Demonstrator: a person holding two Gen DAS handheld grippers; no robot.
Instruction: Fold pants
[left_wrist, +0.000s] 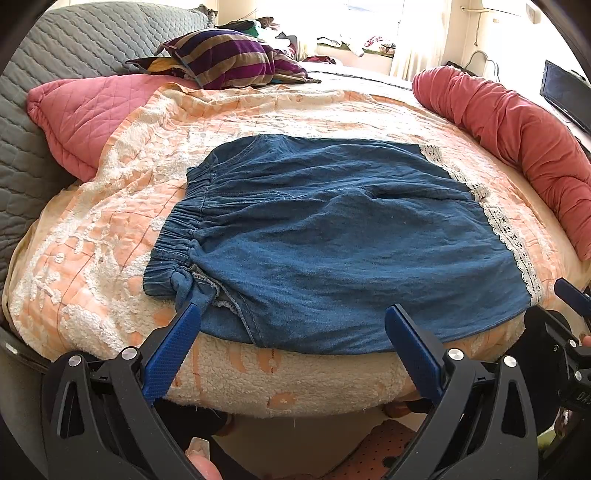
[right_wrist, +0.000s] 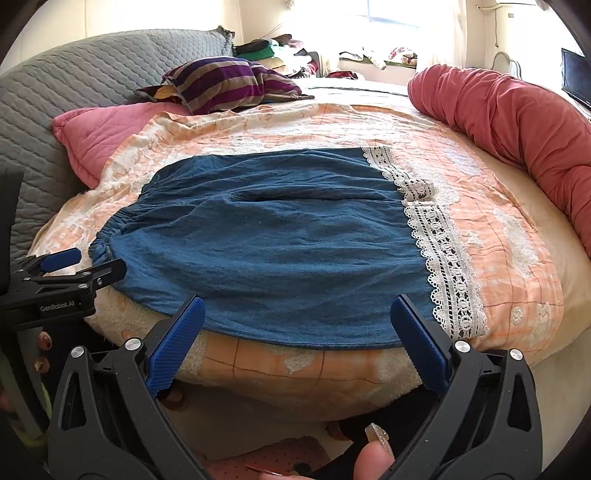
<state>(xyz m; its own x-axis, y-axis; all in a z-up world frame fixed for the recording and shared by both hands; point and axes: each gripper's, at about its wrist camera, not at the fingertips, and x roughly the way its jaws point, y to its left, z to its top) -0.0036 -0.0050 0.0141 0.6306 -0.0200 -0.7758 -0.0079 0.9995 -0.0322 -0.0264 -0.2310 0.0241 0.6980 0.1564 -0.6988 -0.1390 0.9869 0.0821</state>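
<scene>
Blue denim pants (left_wrist: 332, 236) with a lace hem (right_wrist: 443, 254) lay flat near the front edge of the bed (left_wrist: 280, 384). Left claw (left_wrist: 293, 328) and right claw (right_wrist: 295, 317) both stood spread wide, gripping nothing. The cloth looked soft, light and limp; the elastic waistband (left_wrist: 177, 229) and hem corners seemed the firmest holds.

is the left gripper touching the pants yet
Cannot tell. In the left wrist view the left gripper is open at the pants' near edge; neither view shows contact or a gap plainly.
</scene>
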